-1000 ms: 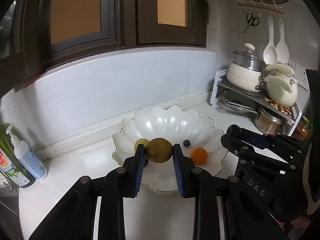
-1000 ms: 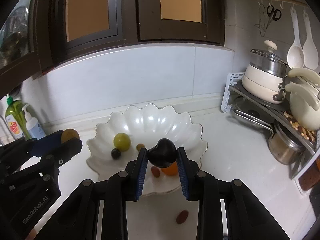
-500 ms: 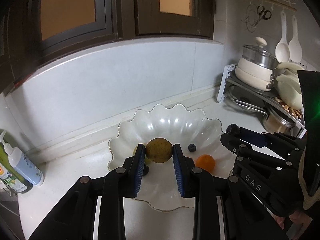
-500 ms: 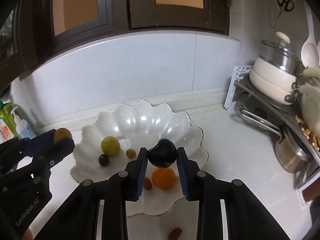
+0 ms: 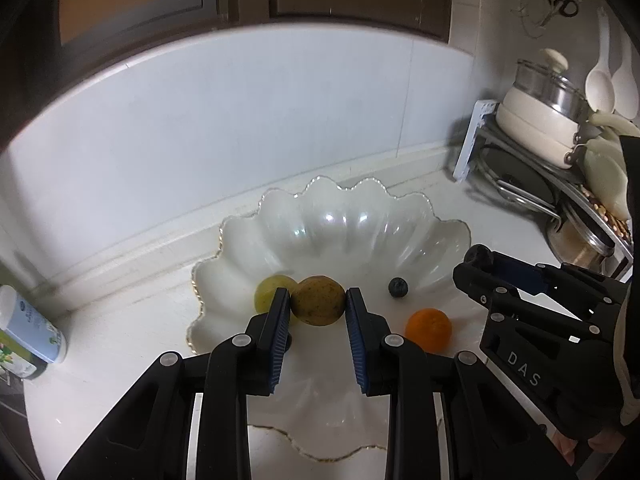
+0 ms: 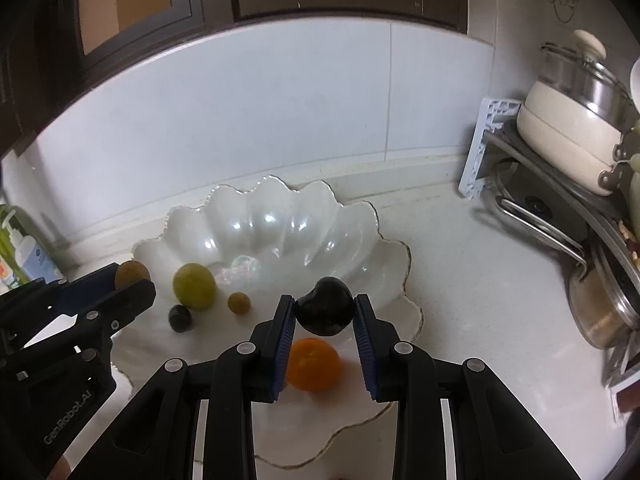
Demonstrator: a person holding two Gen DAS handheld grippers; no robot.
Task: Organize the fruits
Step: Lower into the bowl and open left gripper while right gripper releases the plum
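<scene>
Both of your grippers have come closer to the big white bowl [image 5: 344,216] and dipped lower over it since a second ago, so the bowl now looks bigger in both views. The fruits you carry sit the same way between the pads as before. One small brown fruit that lay on the counter near the bowl's front edge a second ago is out of view now.

You are well on with the job. The bowl, with its wavy gold rim, sits on the white counter [image 6: 480,280] by the far wall. Four fruits already lie in it: a yellow-green fruit [image 6: 194,286] on the left, an orange [image 6: 314,364] near the front, a small dark berry [image 6: 179,318] and a tiny brown fruit [image 6: 239,303].

Two more are still in the air. Your left gripper [image 5: 318,306] squeezes a brown-yellow fruit [image 5: 318,300] over the left part of the bowl. Your right gripper [image 6: 324,312] squeezes a shiny black fruit [image 6: 325,306] just above the orange. Neither fruit has been put down yet.

What is left, I think, is to lower both and let go. Watch the black one, since it may roll off the orange.
</scene>
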